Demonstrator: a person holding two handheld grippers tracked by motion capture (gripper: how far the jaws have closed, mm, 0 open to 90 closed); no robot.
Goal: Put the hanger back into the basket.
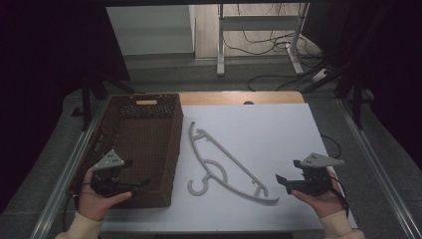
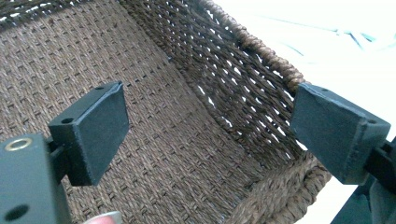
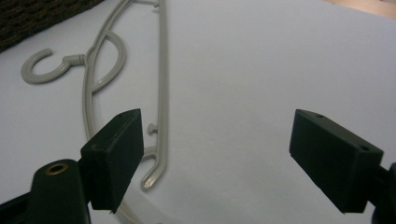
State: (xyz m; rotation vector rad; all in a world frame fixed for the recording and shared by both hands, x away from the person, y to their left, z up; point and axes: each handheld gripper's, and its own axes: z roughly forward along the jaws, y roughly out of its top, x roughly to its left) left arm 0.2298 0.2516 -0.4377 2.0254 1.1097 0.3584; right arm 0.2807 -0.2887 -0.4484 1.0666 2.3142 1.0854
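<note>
A pale grey plastic clothes hanger (image 1: 225,164) lies flat mid-table, its long axis diagonal from the far left toward the near right, hook toward the near edge. Left gripper (image 1: 141,184) and right gripper (image 1: 281,180) both gape, holding nothing.

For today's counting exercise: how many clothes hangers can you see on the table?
1. The grey hanger lies flat on the white table, right of the woven basket. The basket looks empty.
</note>
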